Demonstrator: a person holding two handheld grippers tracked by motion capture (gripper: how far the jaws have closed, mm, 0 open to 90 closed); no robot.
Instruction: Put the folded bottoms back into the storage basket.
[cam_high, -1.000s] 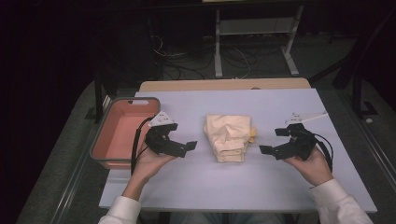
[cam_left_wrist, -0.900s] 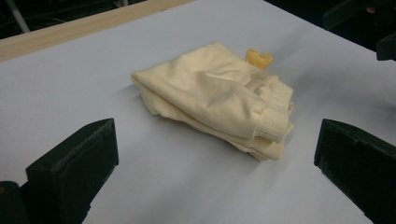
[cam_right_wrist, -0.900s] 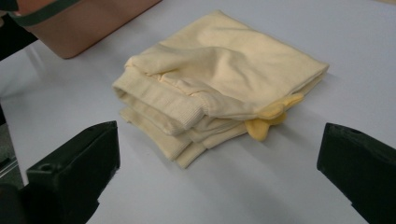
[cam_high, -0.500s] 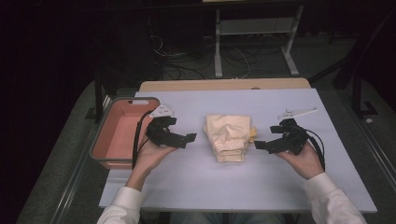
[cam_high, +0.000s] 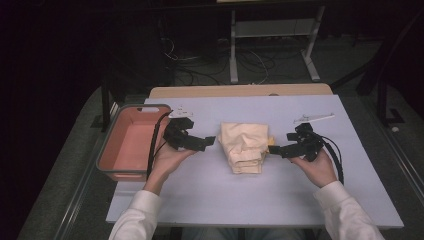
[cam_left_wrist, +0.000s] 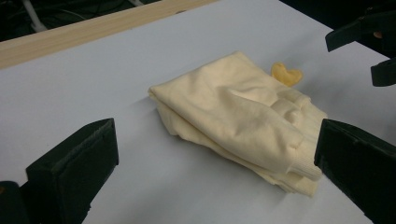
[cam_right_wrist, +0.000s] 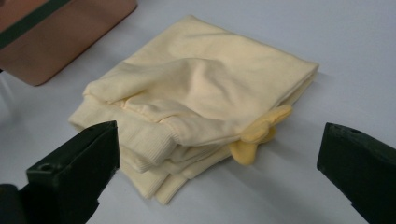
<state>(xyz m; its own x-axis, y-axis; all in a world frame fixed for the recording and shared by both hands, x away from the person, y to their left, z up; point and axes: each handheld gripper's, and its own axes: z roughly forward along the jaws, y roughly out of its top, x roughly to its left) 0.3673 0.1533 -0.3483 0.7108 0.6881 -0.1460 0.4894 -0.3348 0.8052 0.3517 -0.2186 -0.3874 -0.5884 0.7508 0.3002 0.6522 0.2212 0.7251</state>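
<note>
The folded pale-yellow knit garment (cam_high: 244, 146) lies mid-table between the spread-jawed left gripper (cam_high: 209, 142) and right gripper (cam_high: 274, 149), looking light, soft and floppy, best pinched at its thick ribbed edge.

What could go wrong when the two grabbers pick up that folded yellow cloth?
The folded cloth is stacked in loose layers, so the open left gripper and right gripper might pinch only the top one, and the fold could fall open. The small yellow piece sticking out beside the right gripper could also snag.

White sleeves, black grippers, black cables
</note>
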